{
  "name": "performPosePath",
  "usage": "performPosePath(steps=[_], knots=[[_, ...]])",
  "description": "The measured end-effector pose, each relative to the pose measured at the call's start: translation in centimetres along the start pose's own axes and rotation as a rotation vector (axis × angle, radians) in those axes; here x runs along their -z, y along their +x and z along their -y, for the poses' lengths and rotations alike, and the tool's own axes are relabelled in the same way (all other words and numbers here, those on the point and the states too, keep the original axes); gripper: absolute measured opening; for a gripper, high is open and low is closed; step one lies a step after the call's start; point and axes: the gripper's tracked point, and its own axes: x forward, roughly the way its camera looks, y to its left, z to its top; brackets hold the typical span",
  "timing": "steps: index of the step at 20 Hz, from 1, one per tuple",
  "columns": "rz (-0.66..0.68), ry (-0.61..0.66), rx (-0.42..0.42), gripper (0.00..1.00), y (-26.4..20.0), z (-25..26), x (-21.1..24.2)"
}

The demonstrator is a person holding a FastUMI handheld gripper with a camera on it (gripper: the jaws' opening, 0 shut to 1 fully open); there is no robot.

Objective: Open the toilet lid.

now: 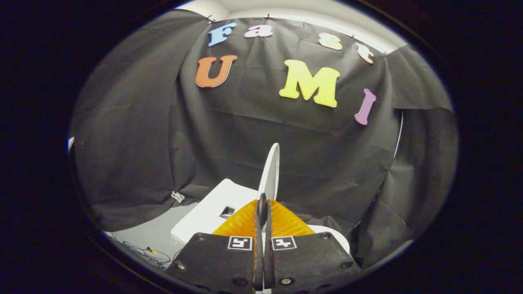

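Between the jaws [262, 208], which stand nearly together with only a thin slit left, sits the lower edge of the thin white plastic toilet lid [271, 171]. Both fingers seem to press on it, though the contact itself is hidden behind the ribbed pads (so I judge it held rather than see it). From the grip the lid rises edge-on and close to upright, its long axis running up and leaning slightly to the right, straight ahead of the fingers. Just left of it lies the flat white toilet tank top [212, 208] with a square opening, close beside the lid's foot. Beyond hangs the black cloth wall [130, 143], well apart, so there is open room behind for the lid to swing further. To my eye the lift is mostly done; what remains is tipping it back to rest and letting go.
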Motion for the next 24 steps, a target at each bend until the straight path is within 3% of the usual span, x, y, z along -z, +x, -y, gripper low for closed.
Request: performPosePath(steps=[6,9,12,15,17,20,24], knots=[[0.005,-0.089,0.017,0.06,0.6,-2.4,-0.3],[0.014,-0.137,-0.005,0.16,0.8,-3.1,-0.1],[0.049,-0.093,-0.073,0.49,0.6,-3.6,-0.1],[0.196,-0.052,0.007,0.82,-2.3,-0.3,-3.7],[0.285,0.002,0.005,0.83,-4.4,1.1,-5.3],[0.382,0.093,0.012,1.00,-7.8,5.0,-6.6],[0.448,0.124,0.058,1.00,-11.0,11.2,-5.2]])
